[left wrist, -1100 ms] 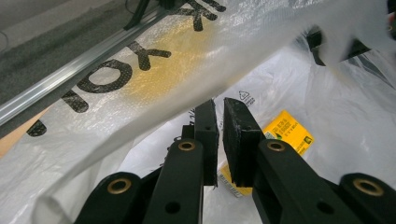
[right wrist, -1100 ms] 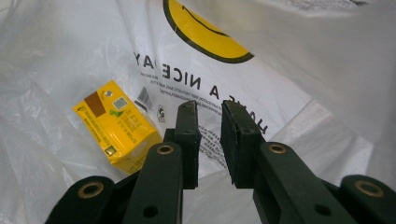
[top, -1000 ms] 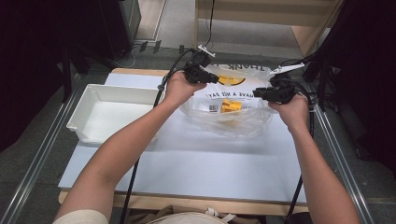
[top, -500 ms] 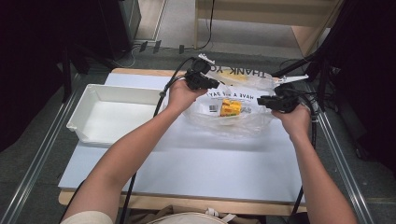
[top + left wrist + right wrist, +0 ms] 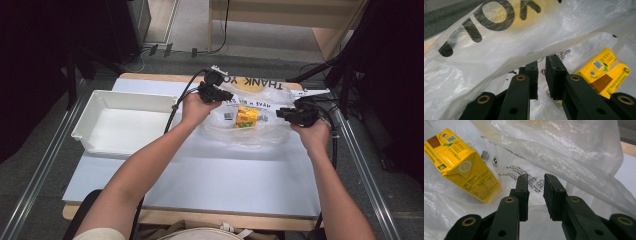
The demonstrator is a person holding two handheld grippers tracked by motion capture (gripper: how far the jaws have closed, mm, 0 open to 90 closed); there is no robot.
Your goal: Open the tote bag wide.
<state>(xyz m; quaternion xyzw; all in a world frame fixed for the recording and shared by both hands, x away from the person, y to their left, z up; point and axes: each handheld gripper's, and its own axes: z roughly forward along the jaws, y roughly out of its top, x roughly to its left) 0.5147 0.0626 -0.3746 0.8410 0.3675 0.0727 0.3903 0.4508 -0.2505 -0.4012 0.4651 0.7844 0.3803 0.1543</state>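
Observation:
A thin white plastic bag (image 5: 270,134) printed "THANK YOU" lies at the back of the table with a yellow drink carton (image 5: 246,116) inside it. My left gripper (image 5: 225,96) is at the bag's left rim. In the left gripper view its jaws (image 5: 541,62) reach into the bag's mouth (image 5: 499,37); they have just been opening, and the narrow gap between them holds nothing. The carton (image 5: 604,72) lies to their right. My right gripper (image 5: 281,114) is at the bag's right side. Its jaws (image 5: 535,178) stand slightly apart over the film (image 5: 564,147), right of the carton (image 5: 461,165).
A white empty tray (image 5: 127,95) stands at the left of the white table top (image 5: 225,175). Black cables trail from both grippers across the back edge. A wooden shelf unit (image 5: 280,20) stands beyond the table, and metal rails run along both sides.
Both hands have sunk towards the table with the bag between them. The bag now lies lower and flatter, the carton resting in it.

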